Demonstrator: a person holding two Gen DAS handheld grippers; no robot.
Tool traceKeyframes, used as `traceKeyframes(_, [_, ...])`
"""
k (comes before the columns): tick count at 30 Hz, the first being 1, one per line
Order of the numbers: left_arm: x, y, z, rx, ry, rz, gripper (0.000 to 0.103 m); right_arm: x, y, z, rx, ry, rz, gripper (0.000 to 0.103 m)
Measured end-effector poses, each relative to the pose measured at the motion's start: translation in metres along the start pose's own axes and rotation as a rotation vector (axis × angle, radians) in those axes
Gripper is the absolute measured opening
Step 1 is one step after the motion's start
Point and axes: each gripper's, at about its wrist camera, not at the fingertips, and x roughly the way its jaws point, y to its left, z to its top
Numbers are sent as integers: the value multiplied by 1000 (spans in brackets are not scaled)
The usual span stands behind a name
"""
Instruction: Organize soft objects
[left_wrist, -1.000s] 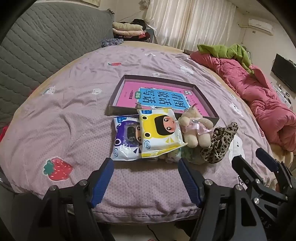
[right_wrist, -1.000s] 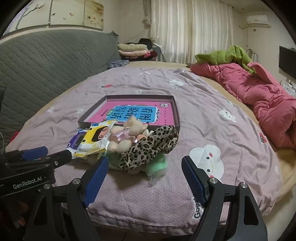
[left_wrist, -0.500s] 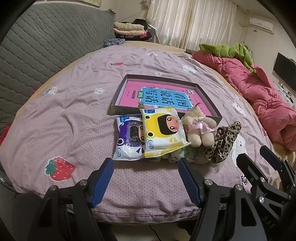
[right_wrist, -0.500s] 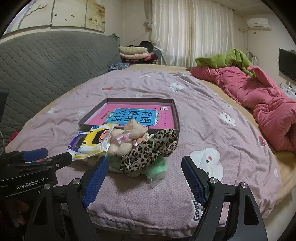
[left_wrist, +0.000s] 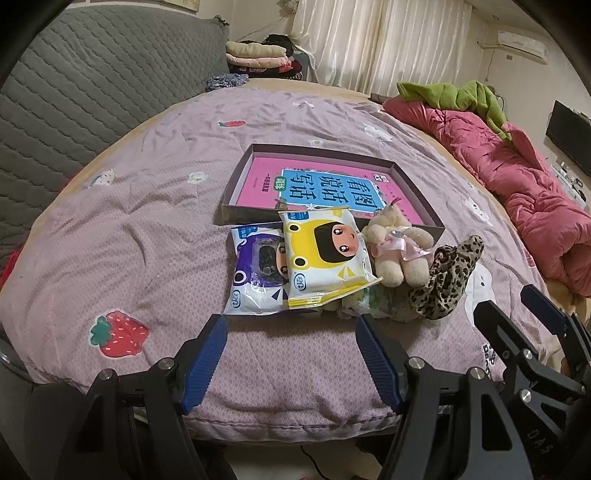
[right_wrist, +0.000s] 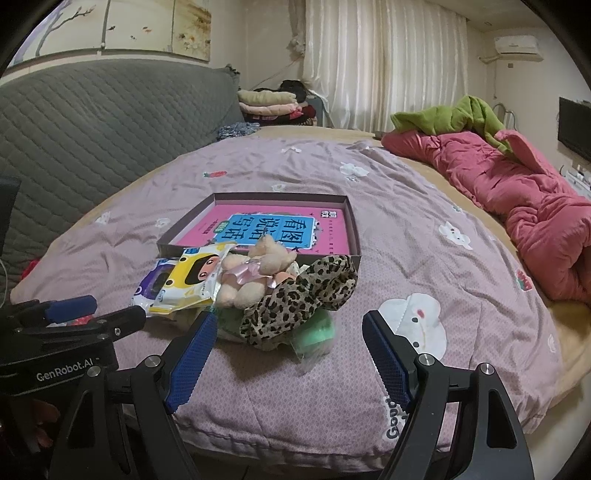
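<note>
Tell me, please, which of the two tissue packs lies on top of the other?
The yellow cartoon-face tissue pack lies on top, overlapping the purple tissue pack beneath it.

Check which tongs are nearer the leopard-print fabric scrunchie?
Right. The right tongs sit open just short of the leopard-print fabric scrunchie; the left tongs face the wipe packs, scrunchie off to their right.

left tongs body (right_wrist: 55, 363): "GenRobot.AI"; book cover (left_wrist: 325, 190): "看图说话写话"
</note>
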Motion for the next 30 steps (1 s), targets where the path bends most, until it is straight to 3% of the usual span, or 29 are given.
traceKeyframes(30, [-1,0,-1,4,5,3,71,0,2,0,-8,8,4,82])
